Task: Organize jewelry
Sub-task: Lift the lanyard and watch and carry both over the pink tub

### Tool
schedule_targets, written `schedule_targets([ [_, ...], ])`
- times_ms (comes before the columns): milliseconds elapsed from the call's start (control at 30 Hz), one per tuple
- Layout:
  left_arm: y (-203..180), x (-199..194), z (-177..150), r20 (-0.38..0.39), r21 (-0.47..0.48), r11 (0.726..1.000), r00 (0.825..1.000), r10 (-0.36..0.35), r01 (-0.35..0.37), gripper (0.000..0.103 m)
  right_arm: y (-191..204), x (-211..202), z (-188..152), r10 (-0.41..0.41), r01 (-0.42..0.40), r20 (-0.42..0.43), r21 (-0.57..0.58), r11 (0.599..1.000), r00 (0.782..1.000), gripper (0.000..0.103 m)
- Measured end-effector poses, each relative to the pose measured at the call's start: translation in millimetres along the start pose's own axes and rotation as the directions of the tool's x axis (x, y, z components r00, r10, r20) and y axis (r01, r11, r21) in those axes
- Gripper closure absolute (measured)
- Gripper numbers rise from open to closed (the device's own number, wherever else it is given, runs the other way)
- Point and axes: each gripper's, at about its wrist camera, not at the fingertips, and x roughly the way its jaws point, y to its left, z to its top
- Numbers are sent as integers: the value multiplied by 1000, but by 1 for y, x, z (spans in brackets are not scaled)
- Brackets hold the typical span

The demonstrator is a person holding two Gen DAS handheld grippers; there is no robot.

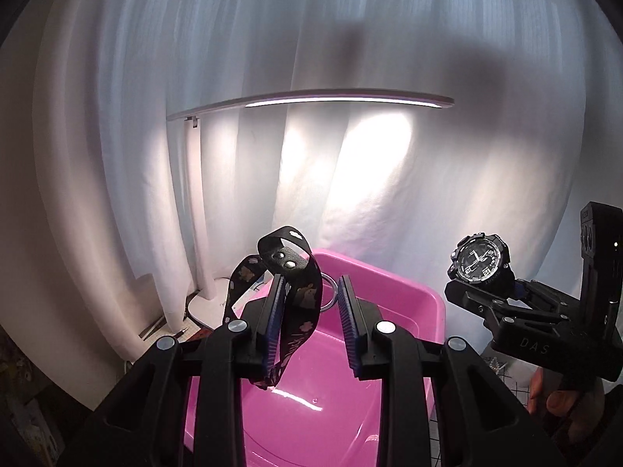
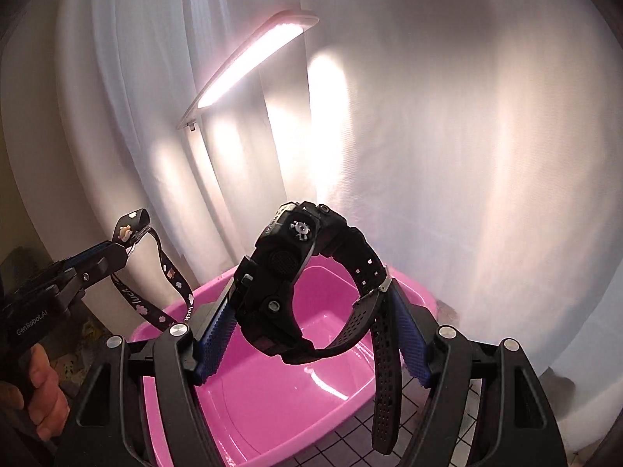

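Left claw (image 1: 307, 313): at its narrowest setting, gap visible between the blue pads; black patterned strap (image 1: 300, 295) hanging beside the left pad (image 1: 274, 323), loop rising above the fingertips, tail drooping over the pink plastic basin (image 1: 409, 311). Whether both pads press the strap: cannot tell from the wrist view; in the right wrist view, strap seen caught at the tip of the left claw (image 2: 117, 251). Metal ring (image 1: 331, 292) visible just beyond the pads, attachment unclear.

Right claw (image 2: 311, 311): spread wide and clamped on a black sports wristwatch (image 2: 296, 272), case against the left pad, perforated band (image 2: 383, 369) against the right pad and trailing down. Watch held above the basin (image 2: 272, 401), dial visible from the left wrist view (image 1: 479, 260).

Hand (image 1: 553, 397) gripping the right handle; hand (image 2: 39, 389) gripping the left handle.

Basin resting on a gridded tabletop (image 2: 389, 443). Beyond: lit white desk lamp (image 1: 311, 101), then white curtain (image 1: 389, 194).
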Motion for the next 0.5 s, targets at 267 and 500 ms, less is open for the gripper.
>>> schedule_targets([
  [267,11,57,-43,-229,-49,997,972,43,-56,76,-6,98,-14,23,-20,-269,16,1000,963,32],
  [500,23,93,-77,-408,-50,986,905,123,-157,76,-13,148,-26,-55,43,-467,-36,998,883,32],
])
